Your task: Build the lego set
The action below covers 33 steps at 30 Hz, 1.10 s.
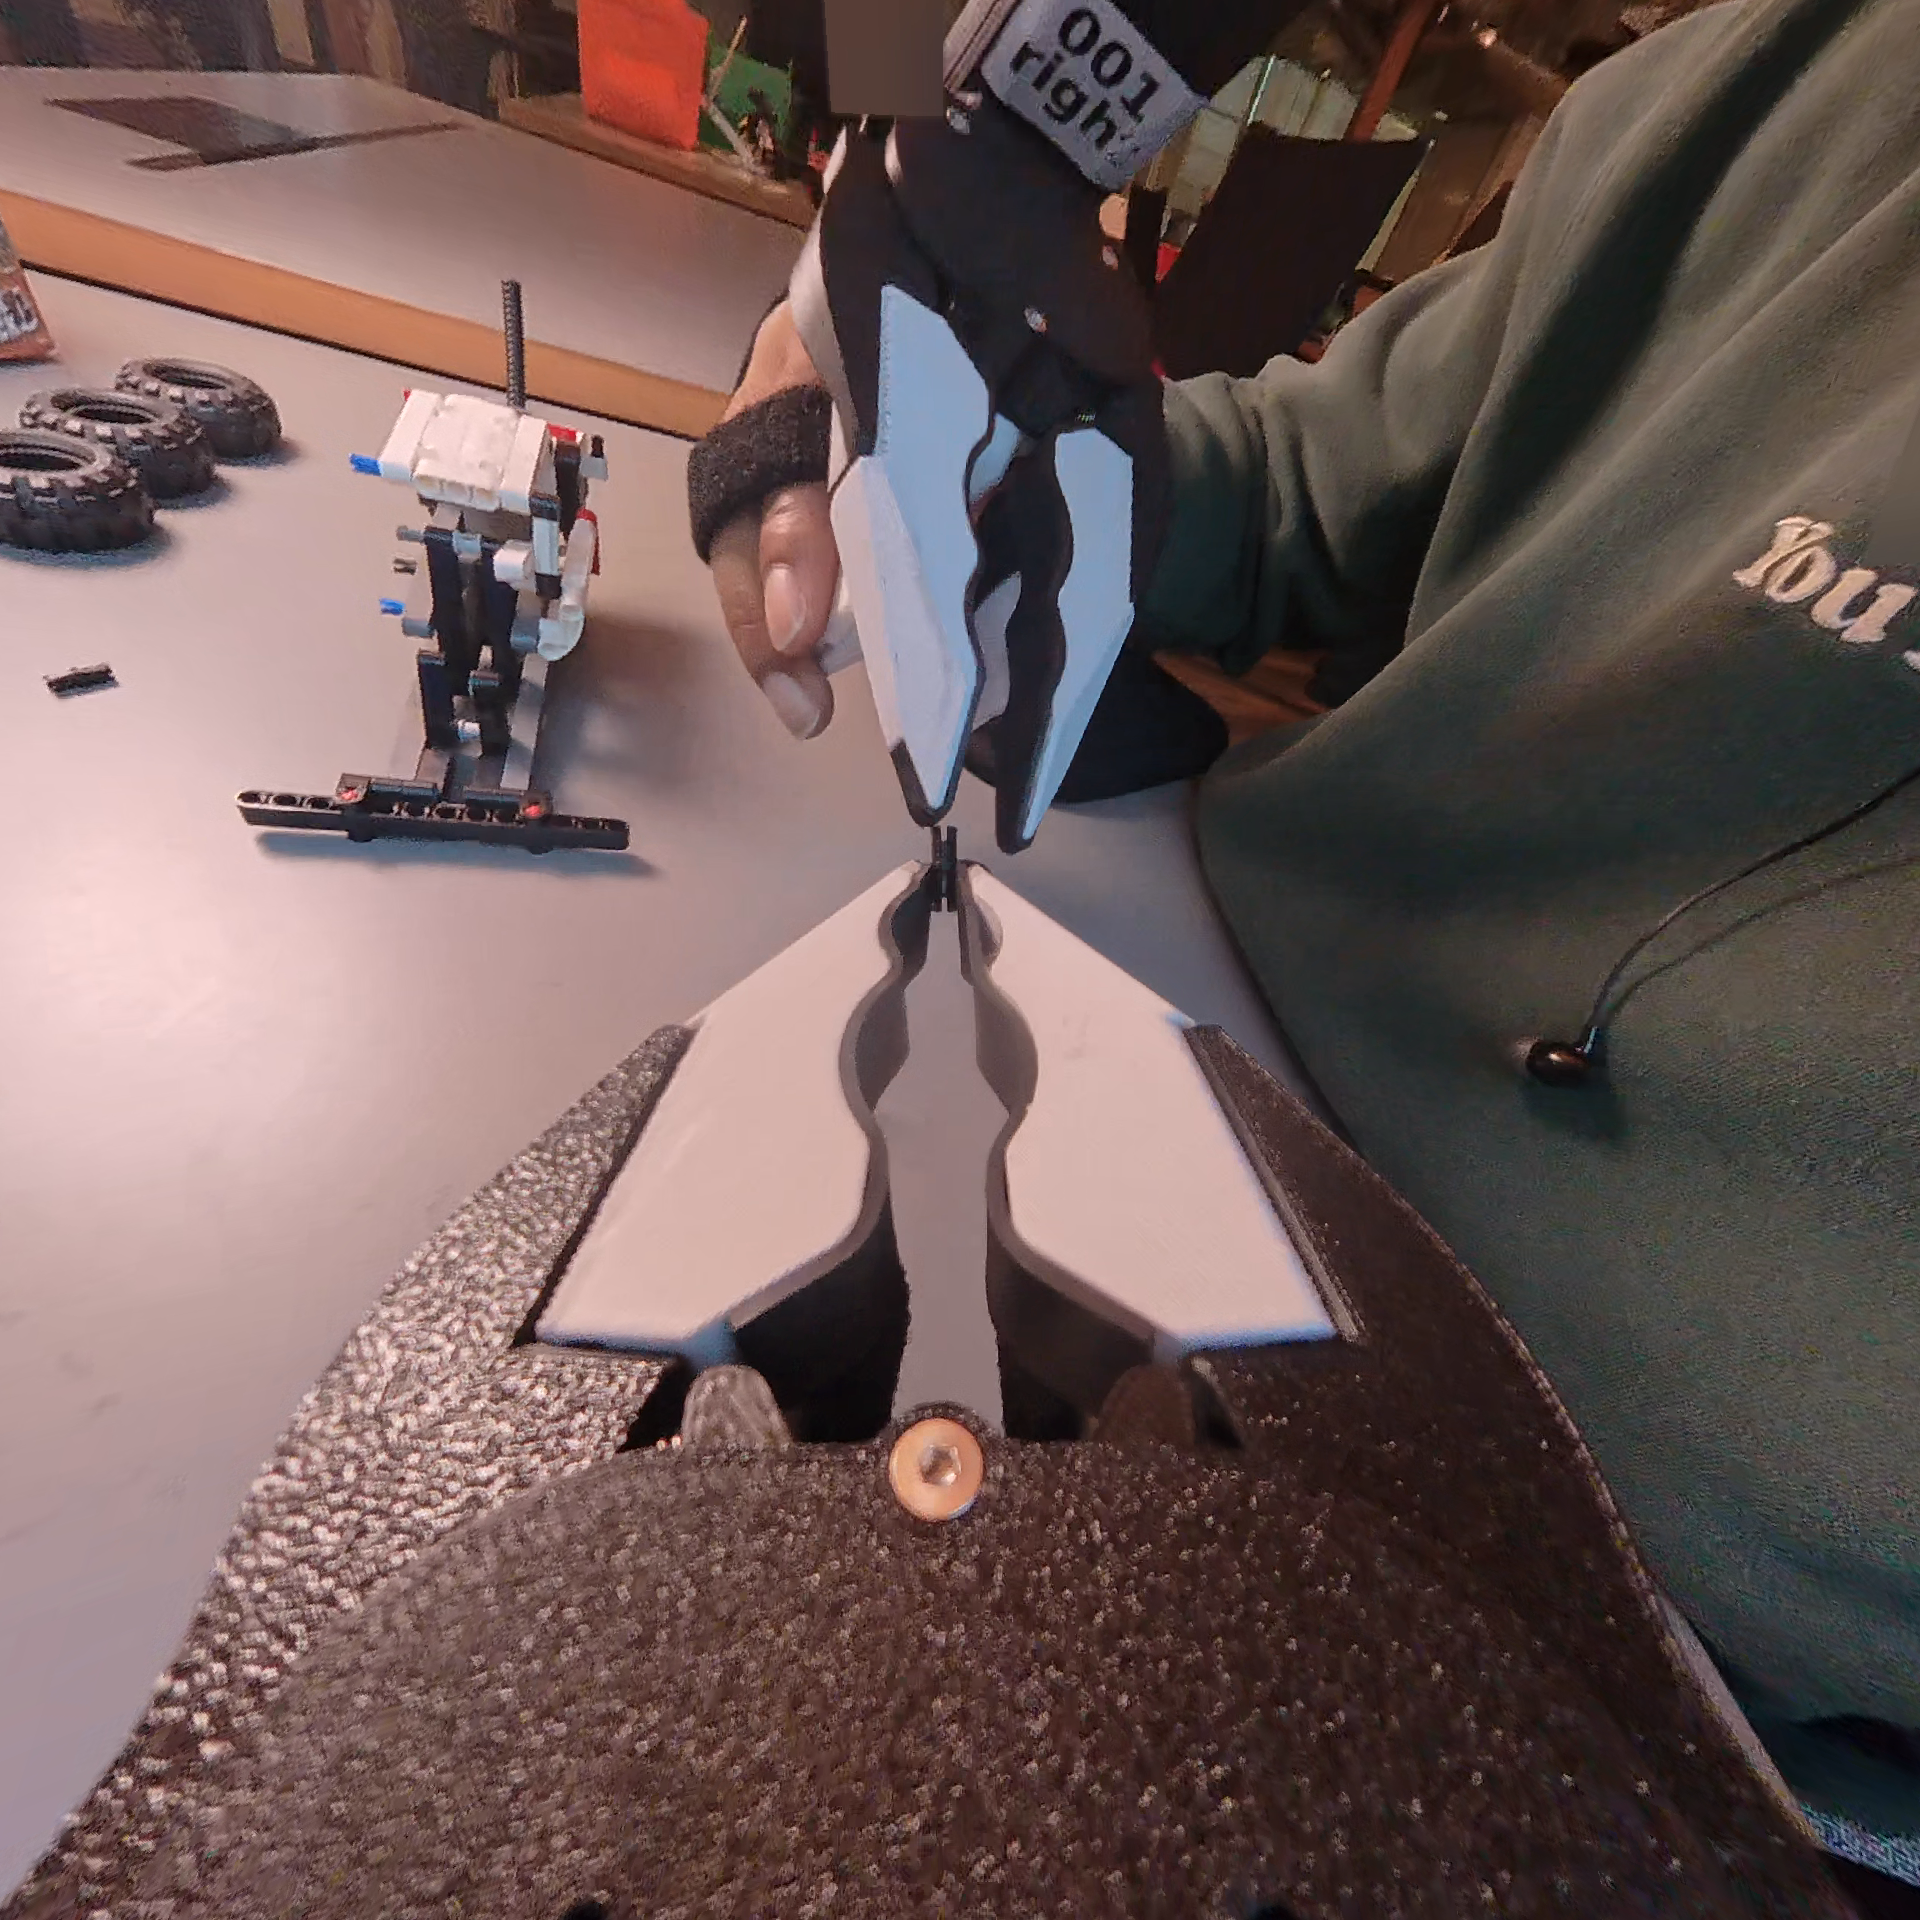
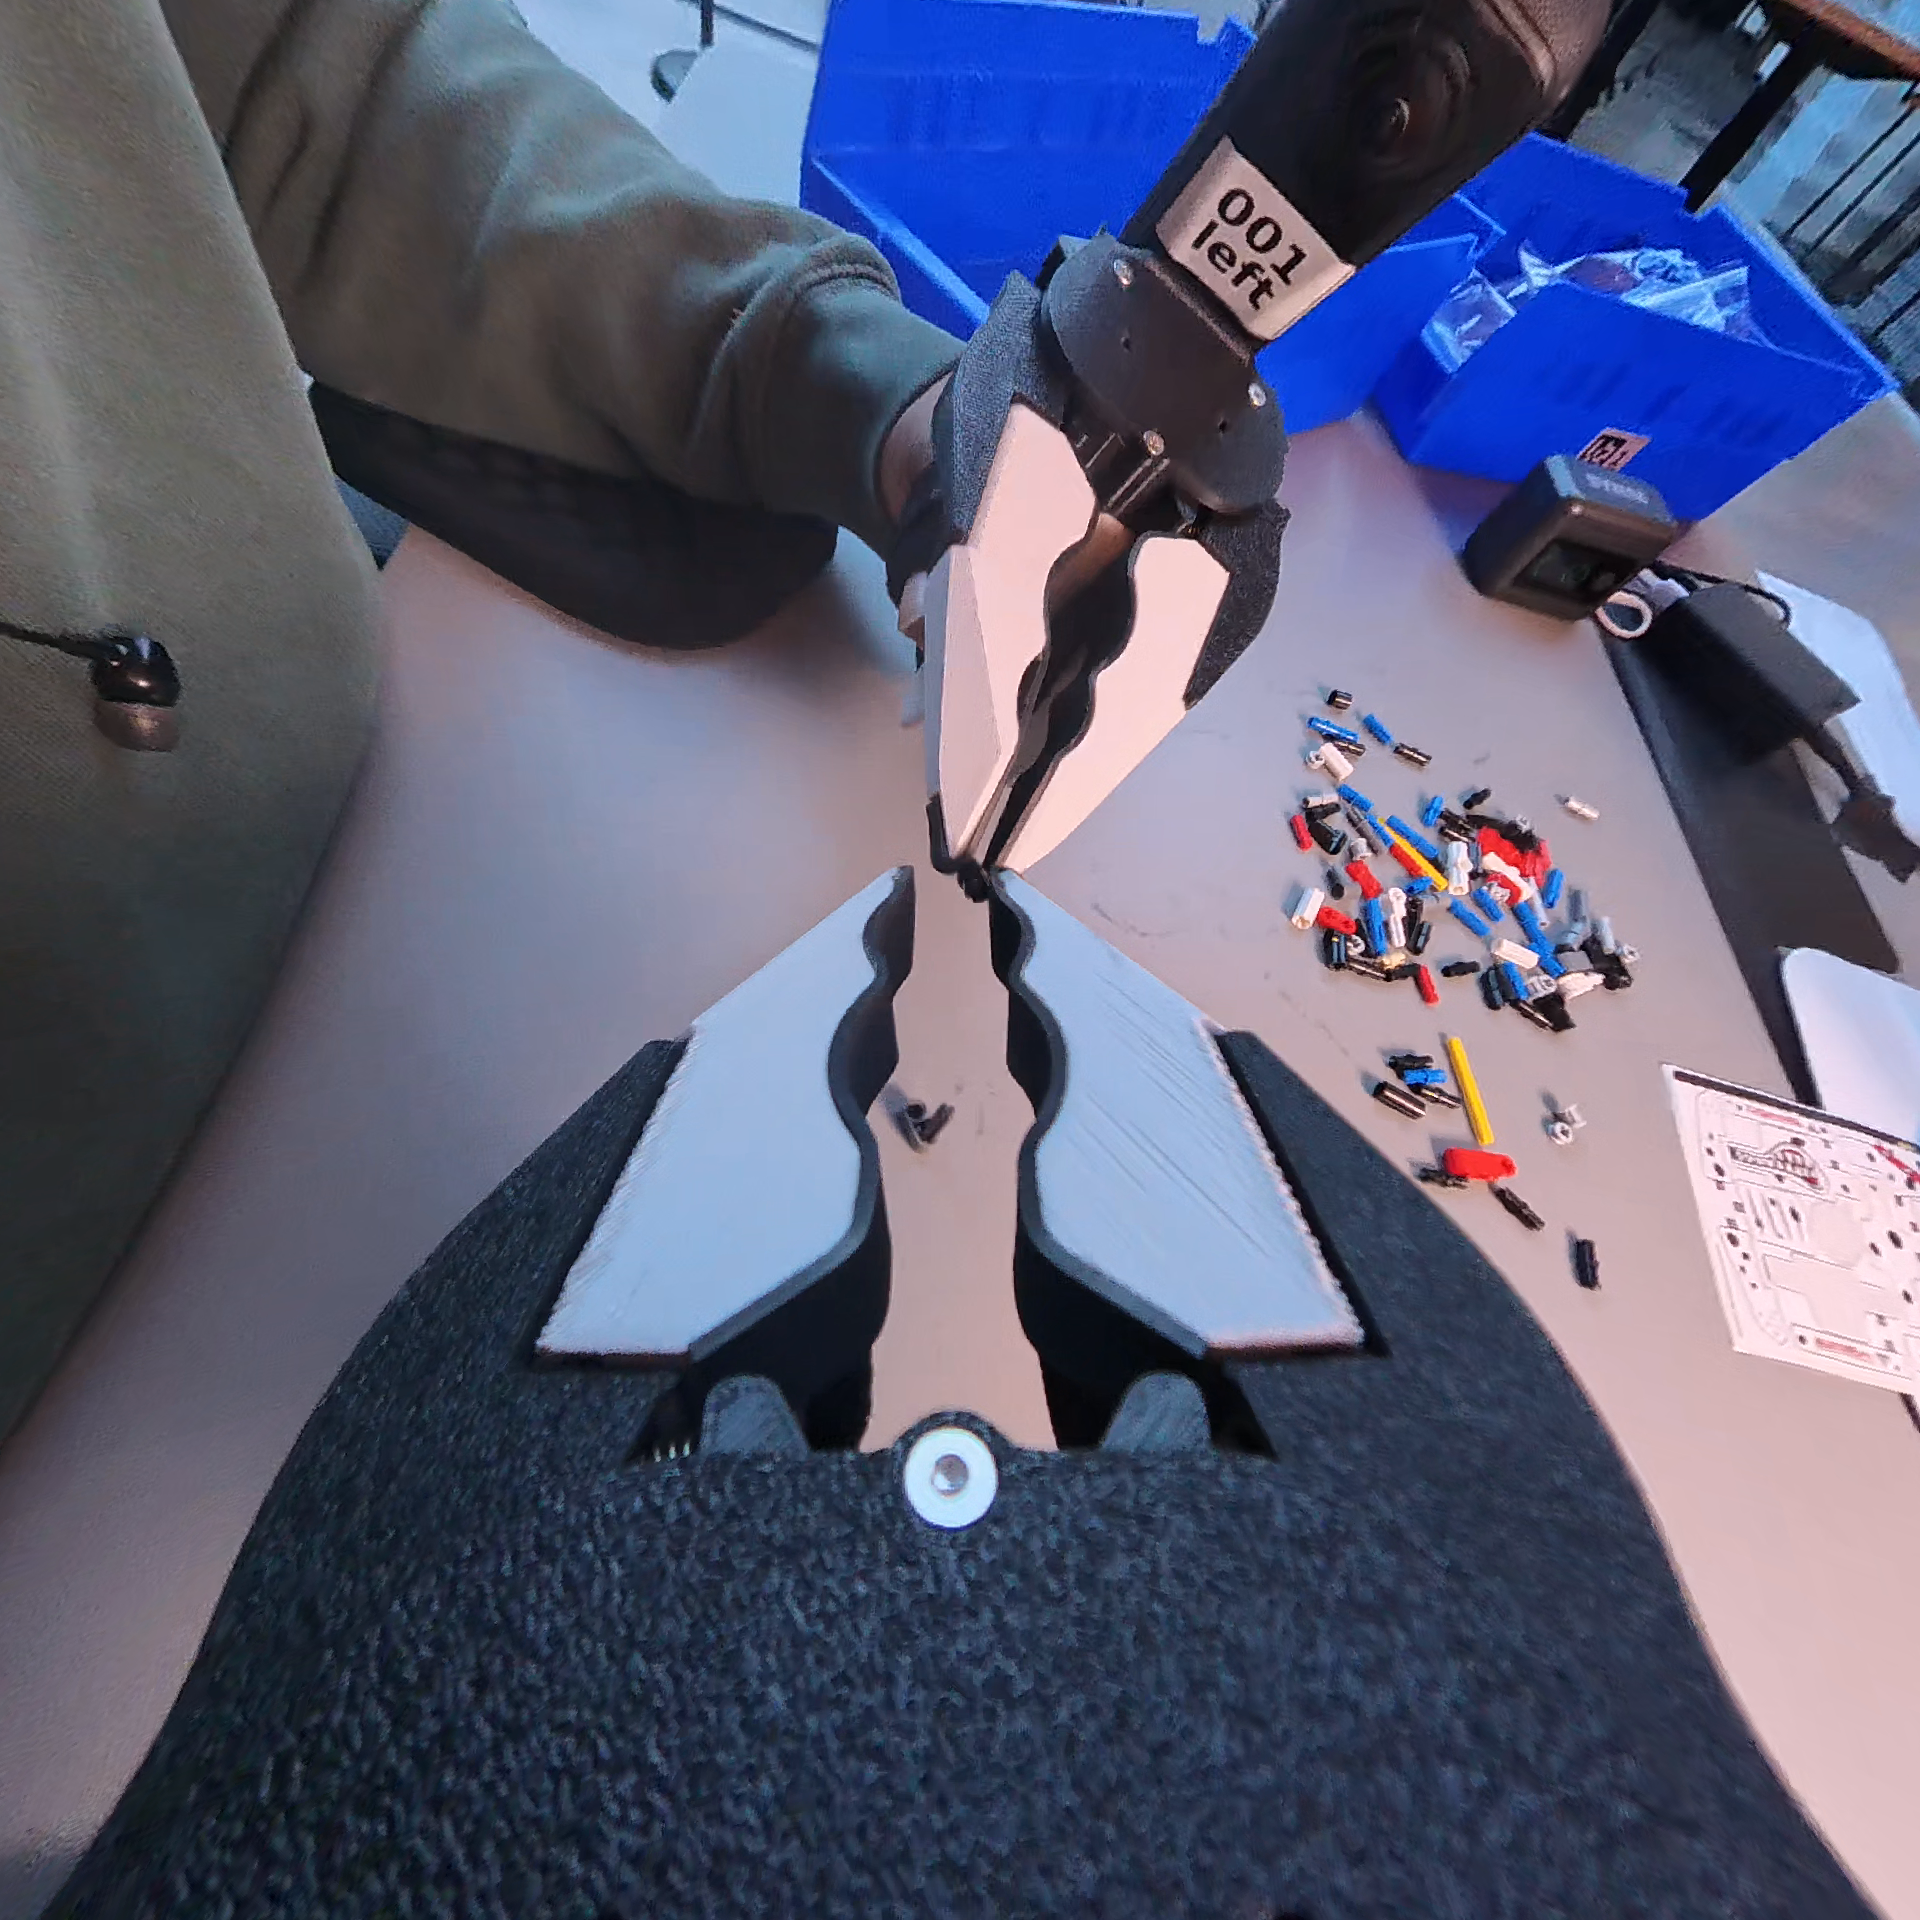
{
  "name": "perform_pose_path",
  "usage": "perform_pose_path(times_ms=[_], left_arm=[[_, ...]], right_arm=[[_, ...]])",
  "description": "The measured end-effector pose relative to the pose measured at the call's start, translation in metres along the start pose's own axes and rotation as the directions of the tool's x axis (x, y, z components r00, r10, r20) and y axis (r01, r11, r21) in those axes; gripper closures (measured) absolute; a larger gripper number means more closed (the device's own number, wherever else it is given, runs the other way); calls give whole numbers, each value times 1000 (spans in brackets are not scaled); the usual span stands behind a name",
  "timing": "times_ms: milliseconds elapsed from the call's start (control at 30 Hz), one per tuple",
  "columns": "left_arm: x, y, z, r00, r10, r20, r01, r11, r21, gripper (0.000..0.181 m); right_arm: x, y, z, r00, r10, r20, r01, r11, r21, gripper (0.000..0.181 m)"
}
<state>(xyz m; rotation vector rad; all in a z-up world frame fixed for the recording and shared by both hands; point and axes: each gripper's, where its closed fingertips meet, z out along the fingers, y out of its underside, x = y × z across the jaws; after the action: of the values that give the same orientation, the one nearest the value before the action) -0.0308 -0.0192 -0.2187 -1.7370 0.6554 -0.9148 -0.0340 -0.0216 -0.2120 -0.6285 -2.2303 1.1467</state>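
Grey desk [image 1: 260, 1039], smooth top. Over on one side there's the half-built black and white model [image 1: 488, 582] standing on its long black beam, with three black tyres [image 1: 114, 447] lined up beside it and one small black piece [image 1: 80, 680] lying loose nearby. The other side has a messy pile of small pins and connectors [image 2: 1455, 894] in blue, red, black and white, a yellow axle [image 2: 1468, 1091], a printed sheet [image 2: 1813, 1236] and blue bins [image 2: 1621, 343] at the back.
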Motion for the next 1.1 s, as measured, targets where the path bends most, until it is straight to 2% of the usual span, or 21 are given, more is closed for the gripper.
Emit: perform_pose_path(times_ms=[100, 367, 433, 500, 567, 700, 800, 933, 1100], left_arm=[[6, -6, -1, 1000, 11, -23, -10, 1000, 30, 177], [10, -3, 2, 999, 6, -50, -5, 1000, 15, 177], [7, -2, 3, 999, -9, -36, 10, 1000, 8, 177], [-4, 6, 4, 999, -32, 20, 33, 999, -31, 170], [-19, 21, 5, 993, -51, 108, 64, 991, -120, 160], [-33, 55, 13, 972, -12, 233, 89, 943, -320, 157], [-36, 75, 25, 956, 24, 291, 108, 898, -427, 154], [-39, 83, 33, 934, 47, 353, 123, 887, -445, 159], [-44, 84, 33, 922, 102, 374, 88, 884, -459, 168]], right_arm=[[1, 0, 0, 1000, -15, -3, 15, 1000, -12, 169], [-3, -1, 2, 1000, -21, 13, 21, 1000, -20, 177], [-1, 5, 2, 1000, -19, 14, 20, 998, -59, 177], [2, 14, 3, 999, -16, 30, 20, 993, -120, 177], [4, 30, 4, 997, -17, 73, 34, 971, -236, 177], [-3, 55, 13, 977, -63, 203, 147, 891, -429, 177], [-7, 66, 18, 951, -107, 289, 246, 827, -506, 177], [-11, 75, 23, 923, -134, 362, 326, 771, -547, 177], [-9, 80, 24, 917, -149, 369, 350, 744, -569, 177]])
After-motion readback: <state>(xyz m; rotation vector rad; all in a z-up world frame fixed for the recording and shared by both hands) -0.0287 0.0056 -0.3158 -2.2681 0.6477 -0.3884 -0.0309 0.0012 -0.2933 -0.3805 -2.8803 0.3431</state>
